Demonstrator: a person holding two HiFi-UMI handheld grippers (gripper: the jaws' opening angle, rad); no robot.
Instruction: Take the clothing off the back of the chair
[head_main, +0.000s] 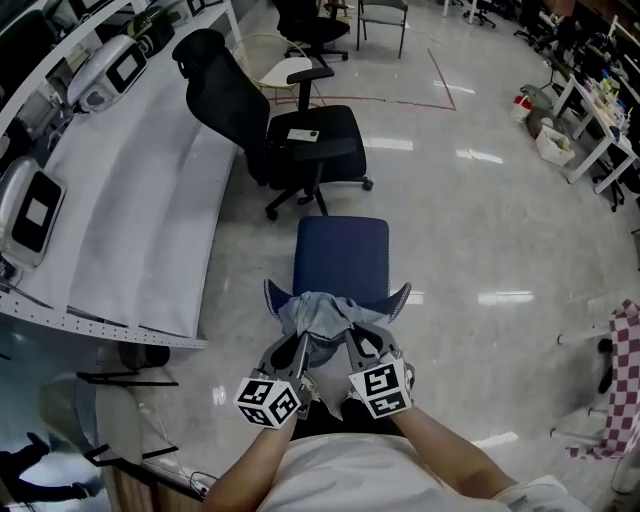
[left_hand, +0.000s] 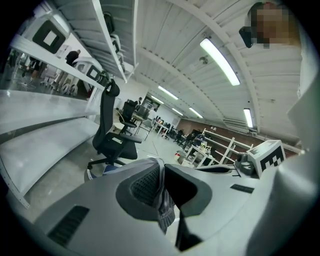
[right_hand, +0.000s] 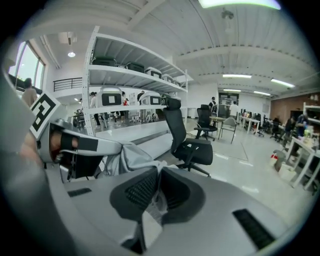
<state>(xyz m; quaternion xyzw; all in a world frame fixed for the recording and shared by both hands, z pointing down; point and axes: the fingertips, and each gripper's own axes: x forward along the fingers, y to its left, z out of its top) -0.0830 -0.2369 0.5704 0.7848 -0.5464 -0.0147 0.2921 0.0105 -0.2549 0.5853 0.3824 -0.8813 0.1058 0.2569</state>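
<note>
1. The grey clothing (head_main: 318, 318) lay bunched over the middle of the top edge of the blue chair's (head_main: 341, 255) back. The back's two mesh corners stood bare on either side of it.
2. The left gripper (head_main: 299, 348) met the clothing at its left side. Its fingers (left_hand: 145, 187) were closed narrow on a fold of the fabric, which hung down between them in the left gripper view.
3. The right gripper (head_main: 356, 342) met the clothing at its right side, just beside the left gripper. Its fingers (right_hand: 140, 192) were likewise pinched tight on a fold of grey fabric.
4. To the left, the long front edge of the white shelf unit (head_main: 130, 200) ran near the blue chair, leaving a narrow strip of floor between them.
5. Beyond the front edge of the blue seat stood a black office chair (head_main: 290, 130), apart from it, its wheeled base close to the shelf unit.
6. To the right of the blue chair the glossy floor (head_main: 480, 230) lay open, reaching well out to the white desks at its far right edge.
</note>
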